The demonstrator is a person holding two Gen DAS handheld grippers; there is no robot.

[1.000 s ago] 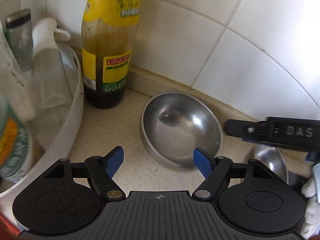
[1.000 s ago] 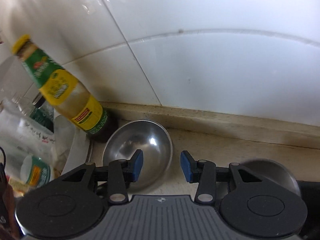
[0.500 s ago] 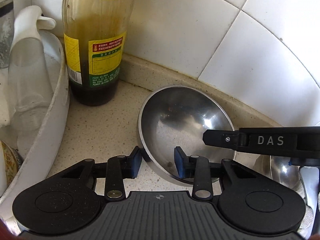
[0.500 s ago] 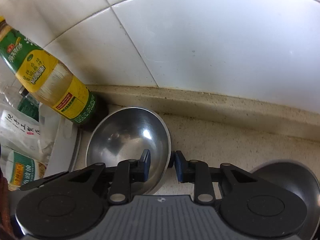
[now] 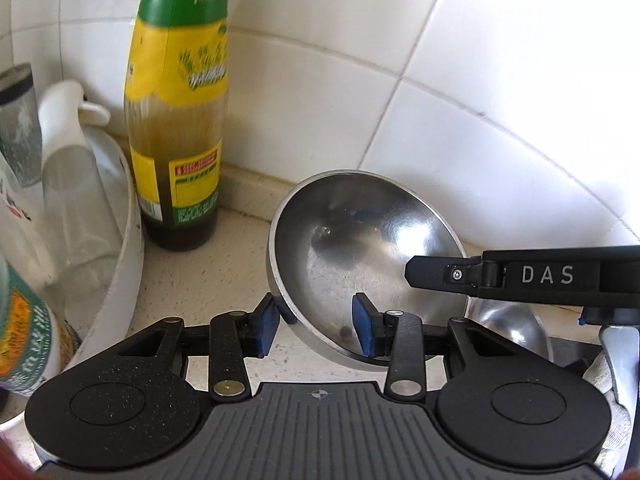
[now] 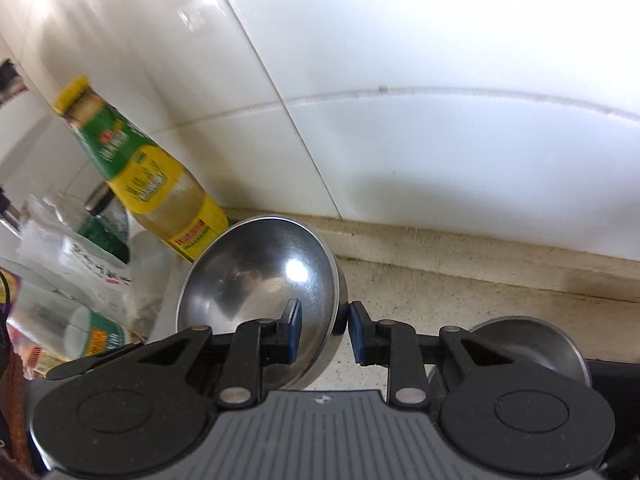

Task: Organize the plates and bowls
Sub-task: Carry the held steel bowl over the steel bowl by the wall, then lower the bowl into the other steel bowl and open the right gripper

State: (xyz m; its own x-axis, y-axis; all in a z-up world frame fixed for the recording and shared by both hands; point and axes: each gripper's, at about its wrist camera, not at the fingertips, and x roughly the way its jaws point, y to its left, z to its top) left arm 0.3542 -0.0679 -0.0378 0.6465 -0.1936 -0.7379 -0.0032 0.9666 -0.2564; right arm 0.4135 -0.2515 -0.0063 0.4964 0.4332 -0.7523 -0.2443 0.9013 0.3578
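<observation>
Against a white tiled wall [image 6: 440, 140], a sauce bottle [image 5: 180, 128] stands beside a steel bowl [image 5: 360, 248] tilted above the counter [image 6: 480, 292]. Its rim sits between the left gripper [image 5: 316, 326], whose jaws are opening; the right gripper [image 6: 324, 330] clamps the opposite rim.

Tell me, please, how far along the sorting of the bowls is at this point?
Done: nothing looks stacked yet. In hand: the steel bowl is tilted, its rim pinched by the right gripper, and its near wall sits between the jaws of the left gripper, which are opening. Left: a second steel bowl sits on the counter; no plates show.
</observation>
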